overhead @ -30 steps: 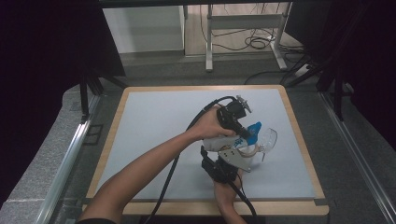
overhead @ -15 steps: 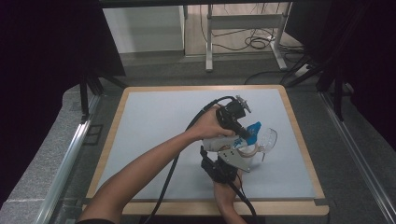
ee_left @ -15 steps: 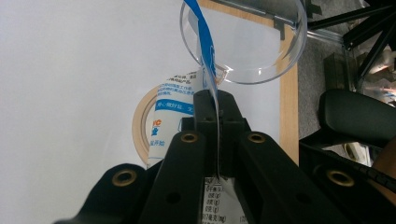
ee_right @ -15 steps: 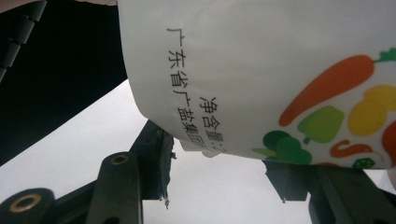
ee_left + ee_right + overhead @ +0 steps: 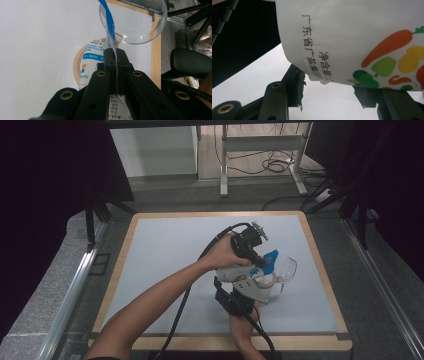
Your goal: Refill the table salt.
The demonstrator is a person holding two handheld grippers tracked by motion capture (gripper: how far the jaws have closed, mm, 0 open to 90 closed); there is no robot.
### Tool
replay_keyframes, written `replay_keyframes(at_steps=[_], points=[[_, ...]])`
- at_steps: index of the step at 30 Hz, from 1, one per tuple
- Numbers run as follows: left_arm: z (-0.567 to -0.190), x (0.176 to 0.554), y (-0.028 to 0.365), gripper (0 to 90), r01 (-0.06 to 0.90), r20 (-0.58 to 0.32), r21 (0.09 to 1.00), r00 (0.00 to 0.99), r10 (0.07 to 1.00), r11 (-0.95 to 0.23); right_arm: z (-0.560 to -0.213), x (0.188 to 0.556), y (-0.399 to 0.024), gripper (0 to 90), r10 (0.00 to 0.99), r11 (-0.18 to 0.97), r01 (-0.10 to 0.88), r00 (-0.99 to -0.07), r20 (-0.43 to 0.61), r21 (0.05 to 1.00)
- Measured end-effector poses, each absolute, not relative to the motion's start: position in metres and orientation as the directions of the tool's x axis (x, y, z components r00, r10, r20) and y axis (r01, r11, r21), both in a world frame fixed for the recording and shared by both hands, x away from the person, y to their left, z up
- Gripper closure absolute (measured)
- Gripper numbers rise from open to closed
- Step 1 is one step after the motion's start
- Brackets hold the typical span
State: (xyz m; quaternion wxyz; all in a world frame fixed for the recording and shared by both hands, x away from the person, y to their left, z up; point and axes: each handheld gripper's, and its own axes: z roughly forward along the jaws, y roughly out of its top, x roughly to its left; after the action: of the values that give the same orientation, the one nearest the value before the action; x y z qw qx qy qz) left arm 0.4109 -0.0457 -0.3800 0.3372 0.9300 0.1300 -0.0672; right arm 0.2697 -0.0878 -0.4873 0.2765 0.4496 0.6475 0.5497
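The pale grey tabletop point(image 5: 165, 265) with a wooden rim carries a white printed plastic pouch point(image 5: 235, 272) near its right front. The right tool point(image 5: 239, 295) clamps the pouch's body between its 2 jaws. The left tool point(image 5: 116, 58) is closed on the pouch's blue-and-white torn strip point(image 5: 108, 20), beside a clear round plastic lid point(image 5: 140, 25).

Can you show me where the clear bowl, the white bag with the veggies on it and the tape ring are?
clear bowl point(image 5: 140, 27): left gripper view, its see-through bottom.
white bag point(image 5: 352, 37): right gripper view, plain white side above the printed carrot.
tape ring point(image 5: 76, 63): left gripper view, its tan left rim.
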Motion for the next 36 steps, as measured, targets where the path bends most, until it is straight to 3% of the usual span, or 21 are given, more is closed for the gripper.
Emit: replay_keyframes(at_steps=[36], points=[[-0.3809, 0.4121, -0.0483, 90.0, 0.282, -0.211, 0.599, 0.958, 0.192, -0.750, -0.4855, 0.2712, -0.0901, 48.1, 0.884, -0.020, 0.280, -0.444, 0.148, 0.960]])
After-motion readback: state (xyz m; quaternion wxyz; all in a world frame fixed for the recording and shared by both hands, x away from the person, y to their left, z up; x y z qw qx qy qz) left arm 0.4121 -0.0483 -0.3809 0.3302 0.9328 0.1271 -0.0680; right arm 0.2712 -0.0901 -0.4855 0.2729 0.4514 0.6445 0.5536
